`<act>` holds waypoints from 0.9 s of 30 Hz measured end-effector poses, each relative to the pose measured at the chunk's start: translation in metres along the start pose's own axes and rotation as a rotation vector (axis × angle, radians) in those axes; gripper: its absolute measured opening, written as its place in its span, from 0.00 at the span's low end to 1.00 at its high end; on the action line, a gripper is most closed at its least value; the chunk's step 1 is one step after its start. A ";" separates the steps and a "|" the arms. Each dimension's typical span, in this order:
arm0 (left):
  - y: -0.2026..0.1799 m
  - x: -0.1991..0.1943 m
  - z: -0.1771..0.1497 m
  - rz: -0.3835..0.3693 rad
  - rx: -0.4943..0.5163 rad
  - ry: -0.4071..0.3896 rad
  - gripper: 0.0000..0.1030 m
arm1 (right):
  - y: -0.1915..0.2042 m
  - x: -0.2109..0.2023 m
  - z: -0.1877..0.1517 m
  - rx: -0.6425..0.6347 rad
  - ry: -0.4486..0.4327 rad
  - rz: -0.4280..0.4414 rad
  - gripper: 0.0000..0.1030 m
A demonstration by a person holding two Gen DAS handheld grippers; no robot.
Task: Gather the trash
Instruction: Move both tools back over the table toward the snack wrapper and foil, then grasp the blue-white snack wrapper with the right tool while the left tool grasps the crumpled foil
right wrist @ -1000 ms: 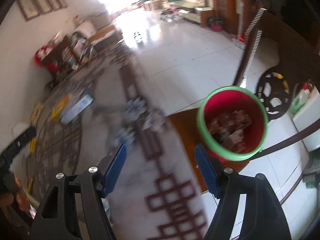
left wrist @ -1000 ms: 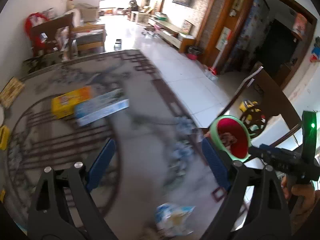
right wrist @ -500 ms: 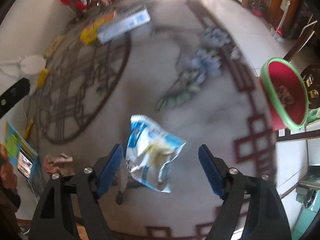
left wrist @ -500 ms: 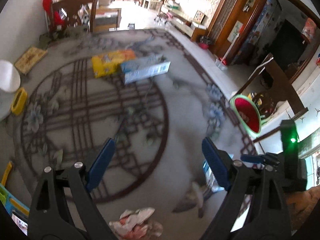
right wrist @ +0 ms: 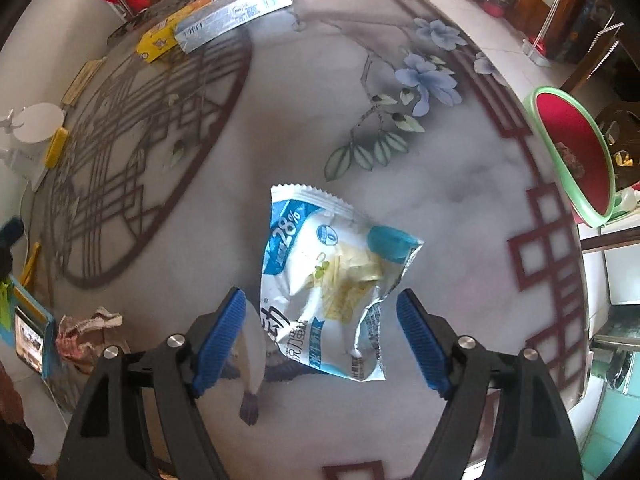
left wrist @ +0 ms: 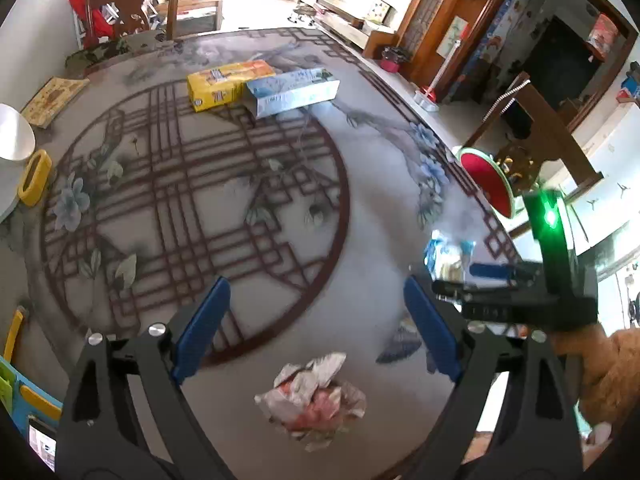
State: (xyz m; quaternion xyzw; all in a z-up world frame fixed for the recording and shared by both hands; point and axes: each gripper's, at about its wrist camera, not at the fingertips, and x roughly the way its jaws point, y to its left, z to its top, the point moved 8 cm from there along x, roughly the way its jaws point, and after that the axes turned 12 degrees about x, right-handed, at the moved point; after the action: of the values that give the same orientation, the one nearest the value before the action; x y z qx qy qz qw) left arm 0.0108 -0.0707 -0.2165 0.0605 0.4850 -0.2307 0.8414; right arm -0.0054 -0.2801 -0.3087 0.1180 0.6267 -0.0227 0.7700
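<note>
A blue-and-white snack wrapper (right wrist: pixel 328 280) lies flat on the patterned round table (right wrist: pixel 280 112); my right gripper (right wrist: pixel 320 340) is open, its blue pads either side of the wrapper's near end. The wrapper also shows in the left wrist view (left wrist: pixel 448 256), beside the right gripper (left wrist: pixel 492 280). A crumpled red-and-white wrapper (left wrist: pixel 316 392) lies near the table's front edge, just ahead of my open, empty left gripper (left wrist: pixel 316 328); it shows at the left in the right wrist view (right wrist: pixel 86 332). A red bin with a green rim (right wrist: pixel 576 156) stands beyond the table's right edge, with trash inside.
A yellow box (left wrist: pixel 224 84) and a pale blue box (left wrist: pixel 292 90) lie at the table's far side. A white dish (left wrist: pixel 12 132) and a yellow item (left wrist: pixel 34 176) sit at the left. Wooden chairs (left wrist: pixel 152 4) stand around the table.
Both grippers swung from the bin back over the table. The right gripper has come down closer over the blue wrapper; the left has come closer to the crumpled red wrapper.
</note>
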 end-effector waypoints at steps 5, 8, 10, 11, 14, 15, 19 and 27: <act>0.005 0.004 -0.027 -0.028 0.013 0.045 0.84 | 0.008 -0.001 0.002 0.010 -0.023 -0.014 0.73; 0.007 0.006 -0.046 -0.037 0.033 0.075 0.84 | 0.010 0.000 0.002 0.007 -0.023 -0.021 0.70; 0.007 0.008 -0.057 -0.053 0.045 0.090 0.84 | 0.009 0.001 0.002 -0.002 -0.019 -0.027 0.61; 0.006 0.008 -0.061 -0.058 0.050 0.094 0.84 | 0.010 0.003 0.001 -0.001 -0.014 -0.029 0.60; 0.001 0.013 -0.073 -0.077 0.072 0.113 0.84 | 0.009 0.009 -0.001 0.029 0.017 -0.012 0.39; -0.001 0.015 -0.076 -0.087 0.076 0.119 0.84 | 0.009 0.010 -0.002 0.037 0.022 -0.009 0.32; -0.008 0.027 -0.090 -0.109 0.082 0.160 0.84 | 0.010 0.005 -0.001 0.049 0.003 0.003 0.21; -0.013 0.044 -0.094 -0.127 0.090 0.193 0.81 | 0.020 -0.011 0.003 0.027 -0.041 0.023 0.20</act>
State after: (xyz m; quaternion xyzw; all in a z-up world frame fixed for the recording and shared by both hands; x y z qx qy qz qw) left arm -0.0508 -0.0656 -0.3012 0.0894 0.5556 -0.2981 0.7710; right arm -0.0014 -0.2624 -0.2946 0.1351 0.6089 -0.0248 0.7812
